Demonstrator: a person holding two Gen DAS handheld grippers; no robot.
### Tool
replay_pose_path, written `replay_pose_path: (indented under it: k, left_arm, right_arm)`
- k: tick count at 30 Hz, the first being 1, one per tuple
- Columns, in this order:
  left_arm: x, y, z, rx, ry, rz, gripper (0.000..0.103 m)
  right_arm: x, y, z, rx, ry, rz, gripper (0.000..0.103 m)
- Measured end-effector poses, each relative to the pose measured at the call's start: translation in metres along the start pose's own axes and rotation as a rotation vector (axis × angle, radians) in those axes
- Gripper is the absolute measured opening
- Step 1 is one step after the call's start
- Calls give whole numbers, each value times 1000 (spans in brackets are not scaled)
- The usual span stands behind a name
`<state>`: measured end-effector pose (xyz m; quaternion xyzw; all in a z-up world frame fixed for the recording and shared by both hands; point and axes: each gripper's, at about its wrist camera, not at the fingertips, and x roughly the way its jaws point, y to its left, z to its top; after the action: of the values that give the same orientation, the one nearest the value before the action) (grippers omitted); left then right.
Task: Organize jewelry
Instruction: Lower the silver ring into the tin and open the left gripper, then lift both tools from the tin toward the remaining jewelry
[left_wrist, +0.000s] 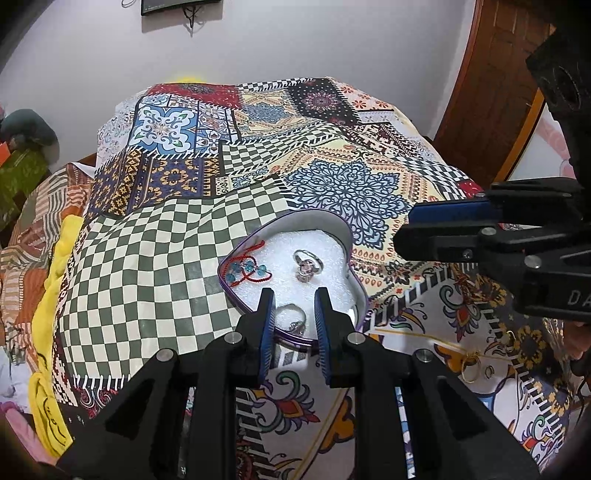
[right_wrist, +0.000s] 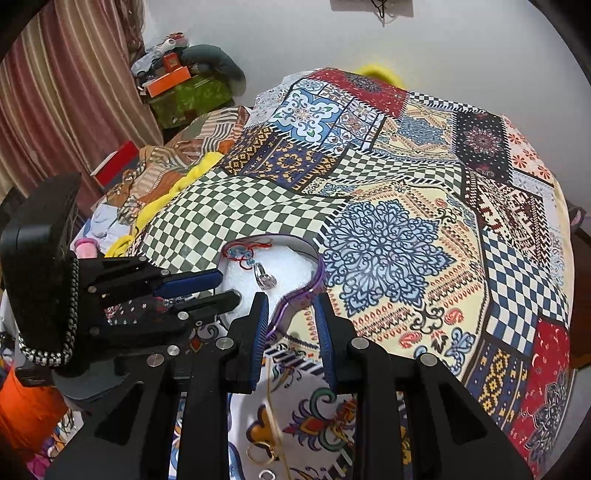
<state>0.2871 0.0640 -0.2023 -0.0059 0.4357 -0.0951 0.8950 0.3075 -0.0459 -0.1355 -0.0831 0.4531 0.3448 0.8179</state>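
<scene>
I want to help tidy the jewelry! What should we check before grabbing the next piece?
1. Left gripper empty: ok, nothing between its fingers.
2. Right gripper empty: ok, open with nothing held.
3. Heart-shaped box open and ready: ok, lid off, white padding showing.
4. Pieces already inside: ok, two rings and a red cord bracelet lie in it.
5. Pieces left outside: not ok, gold chain and rings lie on the bedspread.
6. Room in the box: ok, bare padding remains.
</scene>
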Motion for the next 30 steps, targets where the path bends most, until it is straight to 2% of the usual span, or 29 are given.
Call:
replay_pose_path:
  k: [4,13,16,23,30]
  left_arm:
    - [-11,-4,0,4,-7,6,21]
    - [-56,-27,-7,20,-52,-18,22]
    - [-67,-37,-11,26,-62,-28,27]
    - [-74,-67,-27,60,-31,-58,29]
    - [-63,-88,-49,82,28,-80,29]
  right_arm:
    - [-11,-2,-6,8,-16,-7,23]
    - [-55,-1,-31,-13,-78,-88,23]
    - [-68,-6,-43,-1,-86,-105,23]
    - [-78,-16,-71,30,-58,-114,23]
    - [-63,-9,-103,17,7,-123,23]
